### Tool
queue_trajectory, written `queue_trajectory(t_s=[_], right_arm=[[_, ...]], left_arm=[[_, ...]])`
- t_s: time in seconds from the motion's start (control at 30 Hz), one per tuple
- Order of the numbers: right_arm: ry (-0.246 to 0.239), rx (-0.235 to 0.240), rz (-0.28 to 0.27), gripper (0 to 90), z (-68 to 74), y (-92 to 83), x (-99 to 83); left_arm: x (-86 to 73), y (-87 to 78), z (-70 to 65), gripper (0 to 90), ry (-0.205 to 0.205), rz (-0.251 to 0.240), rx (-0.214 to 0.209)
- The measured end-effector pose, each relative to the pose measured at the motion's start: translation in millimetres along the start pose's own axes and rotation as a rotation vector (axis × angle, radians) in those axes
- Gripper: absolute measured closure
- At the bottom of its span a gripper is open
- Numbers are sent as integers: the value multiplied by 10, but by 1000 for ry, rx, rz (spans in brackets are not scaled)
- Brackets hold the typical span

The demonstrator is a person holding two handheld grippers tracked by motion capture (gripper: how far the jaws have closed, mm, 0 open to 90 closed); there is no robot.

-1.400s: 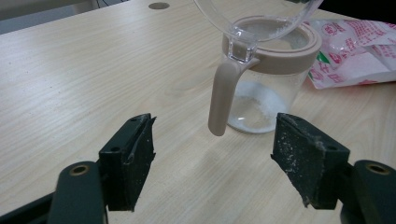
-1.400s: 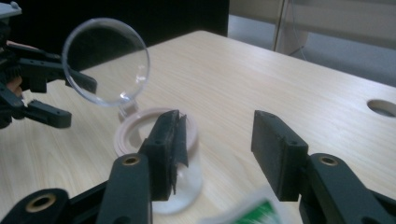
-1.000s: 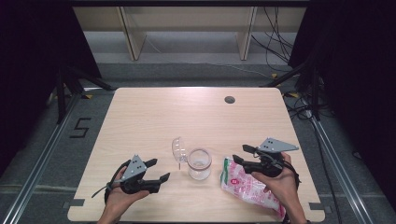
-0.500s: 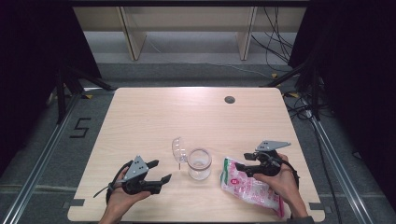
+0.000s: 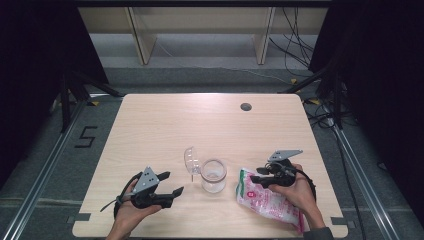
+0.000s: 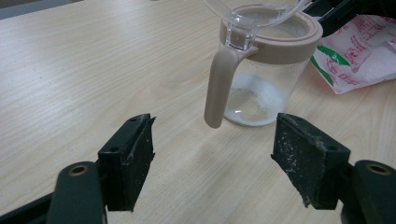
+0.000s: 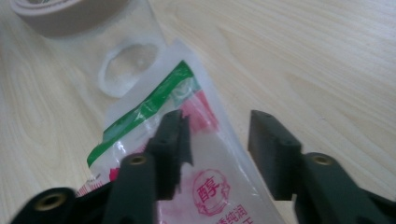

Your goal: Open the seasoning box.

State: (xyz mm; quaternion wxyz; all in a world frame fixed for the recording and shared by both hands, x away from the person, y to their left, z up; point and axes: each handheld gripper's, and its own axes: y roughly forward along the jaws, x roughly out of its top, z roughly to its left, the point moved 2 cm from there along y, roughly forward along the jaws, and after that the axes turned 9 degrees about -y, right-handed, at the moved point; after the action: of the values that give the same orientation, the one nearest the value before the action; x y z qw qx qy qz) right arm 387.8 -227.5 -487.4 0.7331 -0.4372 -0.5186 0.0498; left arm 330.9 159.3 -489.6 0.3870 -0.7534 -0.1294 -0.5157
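From the high view, the jar [image 5: 213, 175] is seen standing near the table's [image 5: 165, 120] front edge, its clear lid [image 5: 191, 160] swung open, with the bag [image 5: 267, 201] lying flat just beside it toward the front right corner. A tan rim and handle, and a thin layer of white grains at the jar's bottom, are revealed by the left gripper view. The left gripper [image 5: 167, 184] is held near the front edge, jaws wide apart, nothing between them. In the right gripper view, the right gripper [image 7: 217, 149] is seen over the bag's printed end, its jaws having just been closing; contact with the plastic seems likely but cannot be confirmed.
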Motion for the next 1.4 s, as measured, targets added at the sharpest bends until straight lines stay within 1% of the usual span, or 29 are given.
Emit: queue_trajectory(t_s=[0.03, 0.1, 0.13, 0.27, 0.3, 0.37, 0.4, 0.43, 0.47, 0.5, 0.6, 0.63, 0.73, 0.77, 0.83, 0.87, 0.9, 0.93, 0.97, 1.03, 1.1, 1.13, 1.17, 1.2, 1.23, 1.3, 1.33, 1.37, 1.4], right_arm=[[-32, -6, 16, 703, 4, -9, 0], [-18, -2, 31, 730, 19, -20, -2], [-53, -9, 34, 795, -14, -20, -12], [-58, -21, 34, 853, -28, -20, -20], [-58, -42, -1, 876, -47, 2, -32], [-55, -57, -4, 883, -56, -11, -36], [-46, -68, 33, 889, -70, -62, -38], [-27, -90, 0, 893, -110, -73, -60], [-27, -90, 0, 893, -110, -73, -60], [-2, -125, 14, 893, -153, -128, -87], [1, -159, -4, 895, -235, -176, -133], [45, -192, -23, 898, -282, -244, -187], [36, -203, -33, 900, -369, -337, -253], [96, -242, -52, 900, -396, -446, -329], [121, -273, -56, 900, -431, -557, -413], [172, -285, -74, 900, -412, -597, -451], [190, -279, -80, 900, -420, -651, -488], [186, -296, -103, 900, -434, -674, -520], [175, -302, -100, 900, -449, -713, -560], [220, -319, -96, 900, -403, -782, -620], [191, -324, -93, 900, -419, -826, -655], [266, -350, -110, 900, -360, -893, -735], [266, -350, -110, 900, -360, -893, -735], [265, -372, -141, 900, -369, -953, -830], [272, -374, -144, 900, -366, -984, -862], [263, -369, -145, 900, -378, -1033, -904], [317, -374, -155, 900, -334, -1064, -944], [302, -394, -171, 900, -328, -1116, -1017], [326, -404, -179, 900, -293, -1129, -1041]], left_arm=[[0, -3, -1, 285, 3, 2, 3], [-1, -5, 0, 289, 4, 6, 5], [-1, -6, -2, 289, 3, 6, 5], [-1, -7, -3, 290, 4, 7, 6], [-1, -7, -3, 290, 3, 7, 6], [-1, -8, -3, 290, 4, 7, 6], [-1, -9, -3, 290, 4, 7, 5], [-2, -6, -2, 290, 4, 7, 5], [-2, -6, -2, 290, 4, 7, 5], [-14, 7, -18, 290, -25, 6, 1], [-16, 18, -30, 290, -22, -2, -6], [-18, 14, -42, 290, -22, 12, 1], [-16, 20, -39, 290, -6, 12, -4], [-22, 31, -48, 289, -24, 3, -9], [-26, 25, -48, 289, -26, 12, -6], [-22, 18, -51, 289, -27, 12, 0], [-15, 17, -38, 289, -5, 10, -1], [-14, 14, -31, 288, 5, 12, 0], [-23, 15, -41, 288, -21, 12, 5], [-17, 11, -29, 288, -1, 11, 1], [-17, 10, -28, 288, -4, 5, -6], [-15, 6, -16, 288, -2, 1, -3], [-15, 6, -16, 287, -2, 1, -3], [-24, 8, -28, 287, -39, -1, -2], [-16, 6, -14, 287, -12, -3, -3], [-21, 5, -26, 287, -32, 1, 1], [-14, 4, -20, 287, -7, 3, -2], [-14, 5, -27, 287, -8, 4, -1], [-19, 16, -59, 287, -34, -4, -9]])
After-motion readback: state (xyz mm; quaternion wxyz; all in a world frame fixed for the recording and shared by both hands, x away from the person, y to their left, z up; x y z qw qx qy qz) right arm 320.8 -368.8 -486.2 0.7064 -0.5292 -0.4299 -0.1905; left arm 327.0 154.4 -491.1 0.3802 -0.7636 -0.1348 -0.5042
